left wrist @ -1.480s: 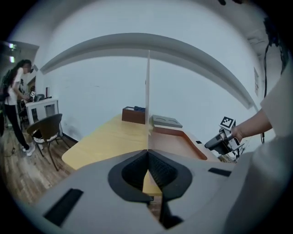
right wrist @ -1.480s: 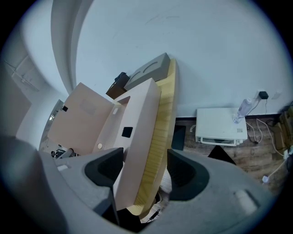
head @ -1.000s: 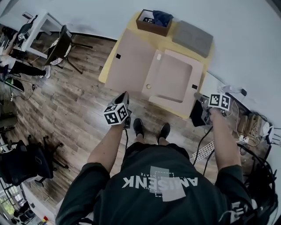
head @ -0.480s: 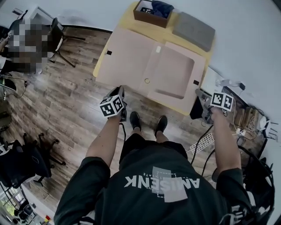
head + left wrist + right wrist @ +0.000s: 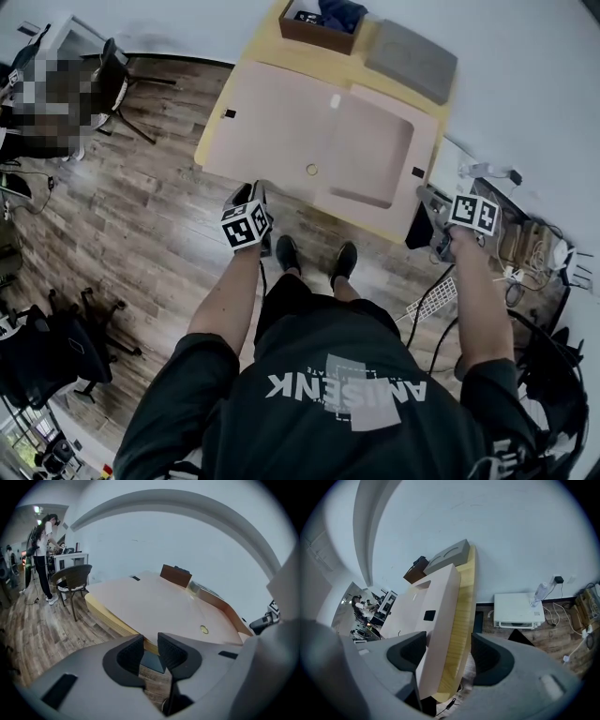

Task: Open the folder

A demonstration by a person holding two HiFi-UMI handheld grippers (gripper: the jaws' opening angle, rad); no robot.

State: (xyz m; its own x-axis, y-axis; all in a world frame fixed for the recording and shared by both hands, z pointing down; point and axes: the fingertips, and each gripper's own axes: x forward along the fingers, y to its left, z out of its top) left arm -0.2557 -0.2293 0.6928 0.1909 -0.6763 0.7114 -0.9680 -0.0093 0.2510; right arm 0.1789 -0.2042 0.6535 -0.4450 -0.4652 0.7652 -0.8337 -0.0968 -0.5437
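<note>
The pale pink folder (image 5: pixel 281 122) lies spread open on the yellow table (image 5: pixel 208 142). Its left cover is flat and its right half shows an inner pocket (image 5: pixel 370 150); a small brass snap (image 5: pixel 311 170) sits near the middle fold. My left gripper (image 5: pixel 251 194) hovers just off the table's front edge, below the left cover. Its jaws are opening, with nothing between them in the left gripper view (image 5: pixel 151 642). My right gripper (image 5: pixel 425 200) stands open at the folder's front right corner, and in the right gripper view (image 5: pixel 447 653) the folder (image 5: pixel 433 616) and table edge (image 5: pixel 461 616) lie in line with its gap.
At the table's back stand a brown box (image 5: pixel 319 26) with dark cloth in it and a grey pad (image 5: pixel 410 61). A dark chair (image 5: pixel 117 80) and a person are at the far left, an office chair (image 5: pixel 42 347) at lower left. A white appliance (image 5: pixel 518 610) and cables lie on the floor to the right.
The folder's middle section, which stood up slightly, now lies flat. My left gripper has sunk a little at the table's front edge. The right gripper has kept still.
</note>
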